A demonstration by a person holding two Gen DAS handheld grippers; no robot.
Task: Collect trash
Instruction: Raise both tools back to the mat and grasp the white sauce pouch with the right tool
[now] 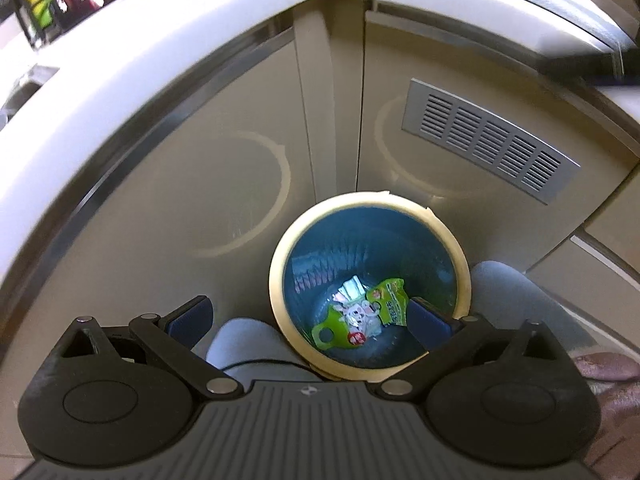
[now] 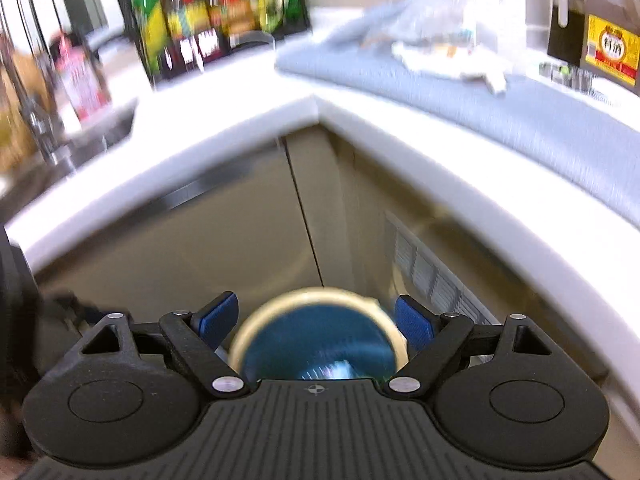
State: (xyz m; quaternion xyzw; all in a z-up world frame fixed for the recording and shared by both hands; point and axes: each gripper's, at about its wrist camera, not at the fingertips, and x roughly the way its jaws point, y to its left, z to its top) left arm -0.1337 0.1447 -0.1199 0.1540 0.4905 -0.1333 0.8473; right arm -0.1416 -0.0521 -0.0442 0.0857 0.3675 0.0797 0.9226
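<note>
Bin at the cabinet corner takes the first wrappers, more litter waits on the counter

The bin (image 1: 368, 292), cream-rimmed and lined in blue, stands on the floor against the inner corner of the cabinets — placed, it seems, within reach of both runs of counter. A green wrapper (image 1: 360, 316) lies flat at its bottom. The left gripper (image 1: 308, 320) hangs above the rim, jaws wide apart and empty, one pad over the bin's mouth. The right gripper (image 2: 316, 320) is likewise spread with nothing between its pads, angled toward the counter, where crumpled plastic and paper (image 2: 448, 52) sit on a blue cloth (image 2: 520, 112) near the back edge — probably the next pickup.
</note>
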